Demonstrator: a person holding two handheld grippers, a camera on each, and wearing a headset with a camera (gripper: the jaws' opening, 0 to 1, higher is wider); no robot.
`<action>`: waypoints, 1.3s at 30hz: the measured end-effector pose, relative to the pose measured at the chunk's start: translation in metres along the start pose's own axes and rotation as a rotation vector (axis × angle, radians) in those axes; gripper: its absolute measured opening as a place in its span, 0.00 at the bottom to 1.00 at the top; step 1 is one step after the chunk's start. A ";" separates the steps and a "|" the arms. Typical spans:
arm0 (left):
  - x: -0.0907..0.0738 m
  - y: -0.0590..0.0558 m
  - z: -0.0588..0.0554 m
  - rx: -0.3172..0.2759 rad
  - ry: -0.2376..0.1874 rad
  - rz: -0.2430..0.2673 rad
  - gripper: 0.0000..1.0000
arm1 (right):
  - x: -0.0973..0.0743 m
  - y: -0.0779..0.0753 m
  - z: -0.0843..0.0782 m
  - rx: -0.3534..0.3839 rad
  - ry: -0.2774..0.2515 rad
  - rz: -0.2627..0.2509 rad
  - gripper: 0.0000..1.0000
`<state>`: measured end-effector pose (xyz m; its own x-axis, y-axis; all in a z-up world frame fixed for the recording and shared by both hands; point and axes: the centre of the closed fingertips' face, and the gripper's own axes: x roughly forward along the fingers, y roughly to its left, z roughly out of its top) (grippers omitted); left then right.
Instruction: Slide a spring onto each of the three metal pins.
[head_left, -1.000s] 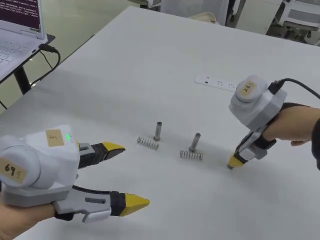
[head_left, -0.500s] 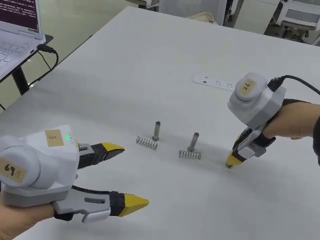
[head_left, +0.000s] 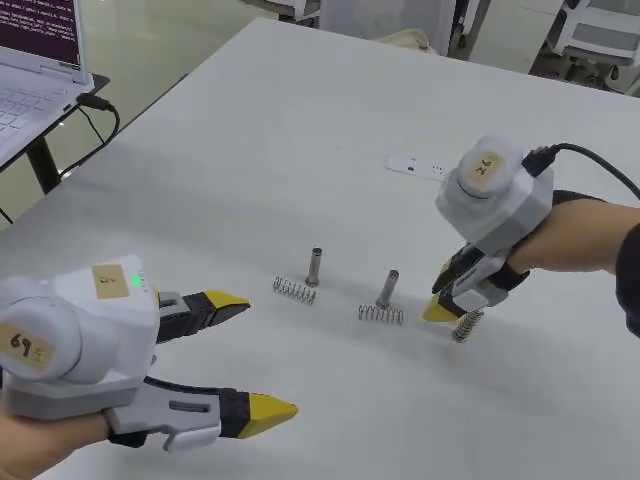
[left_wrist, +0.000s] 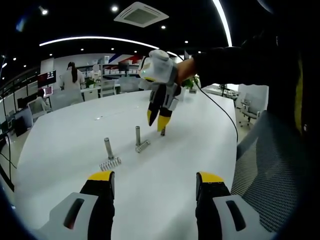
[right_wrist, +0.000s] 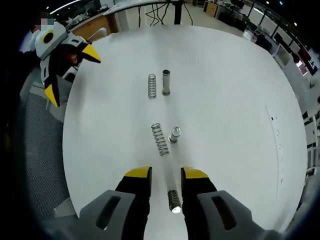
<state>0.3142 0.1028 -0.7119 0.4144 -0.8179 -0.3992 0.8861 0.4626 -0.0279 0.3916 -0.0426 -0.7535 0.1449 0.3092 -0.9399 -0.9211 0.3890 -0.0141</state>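
Spring (right_wrist: 173, 200), coiled steel, sits between right tongs (right_wrist: 166, 173).

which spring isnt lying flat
The spring between the right hand-held gripper's jaws stands on end; the left spring and middle spring lie flat beside pins.
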 end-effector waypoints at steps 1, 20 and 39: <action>0.000 0.000 0.000 0.000 0.000 0.000 0.62 | 0.001 0.001 0.001 -0.007 -0.006 0.002 0.21; 0.000 0.001 -0.002 -0.006 0.005 -0.001 0.61 | 0.033 0.000 0.013 -0.067 -0.024 0.021 0.18; 0.000 0.003 -0.003 -0.013 0.003 0.001 0.59 | 0.047 0.004 0.007 -0.075 -0.001 0.031 0.13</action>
<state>0.3158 0.1054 -0.7144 0.4145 -0.8164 -0.4021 0.8829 0.4679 -0.0398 0.3973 -0.0204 -0.7952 0.1162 0.3207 -0.9400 -0.9496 0.3133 -0.0105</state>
